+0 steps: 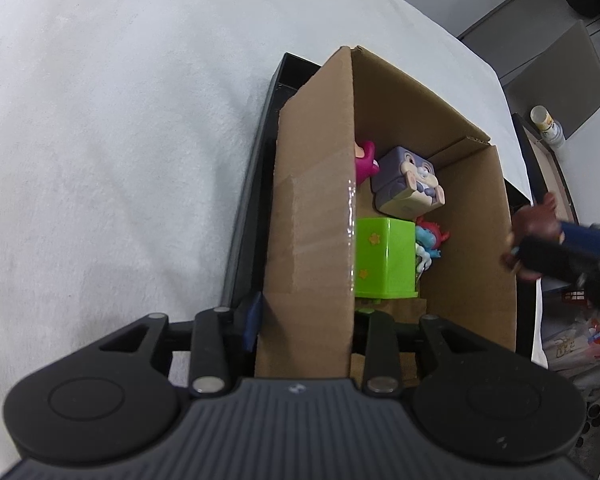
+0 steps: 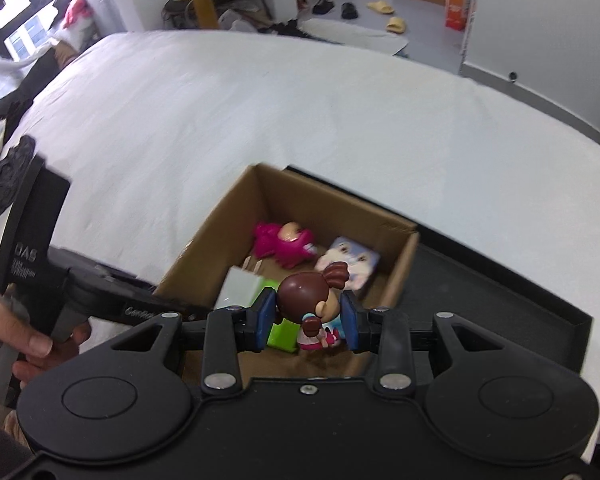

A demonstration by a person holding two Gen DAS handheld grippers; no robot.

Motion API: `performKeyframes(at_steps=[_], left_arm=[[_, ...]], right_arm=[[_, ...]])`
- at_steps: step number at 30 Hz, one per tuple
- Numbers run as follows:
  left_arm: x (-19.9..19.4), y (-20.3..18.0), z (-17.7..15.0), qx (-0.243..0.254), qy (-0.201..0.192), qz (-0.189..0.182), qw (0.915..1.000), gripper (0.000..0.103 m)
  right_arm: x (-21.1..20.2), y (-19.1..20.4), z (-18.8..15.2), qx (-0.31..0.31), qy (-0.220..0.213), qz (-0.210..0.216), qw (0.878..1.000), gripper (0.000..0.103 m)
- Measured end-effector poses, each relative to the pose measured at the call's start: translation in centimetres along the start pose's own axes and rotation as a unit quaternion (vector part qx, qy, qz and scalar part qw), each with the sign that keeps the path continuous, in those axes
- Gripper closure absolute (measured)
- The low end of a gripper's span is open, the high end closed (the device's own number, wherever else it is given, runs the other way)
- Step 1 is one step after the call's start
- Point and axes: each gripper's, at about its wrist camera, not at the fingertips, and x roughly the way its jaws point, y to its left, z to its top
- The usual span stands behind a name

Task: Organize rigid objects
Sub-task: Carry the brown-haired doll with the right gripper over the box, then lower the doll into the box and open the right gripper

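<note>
**Four toys boxed, a fifth on its way in**

Four toys already lie in the cardboard box (image 2: pixel 396 276), which sits in a black tray (image 2: pixel 500 300) at the near edge of the white bed (image 2: pixel 260 120). Going left to right, my left gripper (image 1: pixel 306 316) is narrowed onto the box's left wall, one finger outside and one inside; I judge it is pinching the cardboard to steady it. Just beyond that wall lie a pink toy (image 2: pixel 282 242), a green cube (image 1: pixel 384 258), a rabbit cube (image 1: pixel 408 182) and a small blue figure (image 1: pixel 430 240). Then comes my right gripper (image 2: pixel 307 322), closed on the doll (image 2: pixel 312 304) across its head, blue pads (image 2: pixel 265 320) pressing on either side. In the left wrist view the doll is at the box's right wall, at about rim height.

What matters next: the opening lies ahead of and below the doll, and the bare cardboard floor is along the right wall. My right hand is the one to lower it there.
</note>
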Motion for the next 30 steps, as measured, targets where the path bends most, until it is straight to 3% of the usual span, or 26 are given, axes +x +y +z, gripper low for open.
performKeyframes(at_steps=[11,30], left_arm=[[0.2,0.3,0.1,-0.013,-0.004,-0.016,0.9998,0.068],[1.2,0.5,0.2,-0.057,0.009,-0.041,0.9975,0.068]], right_arm=[[2.9,3.9,-1.3,-0.057,0.054,0.02,0.997,0.068],[7.1,4.4,-1.8,-0.052,0.115,0.043,0.991,0.068]])
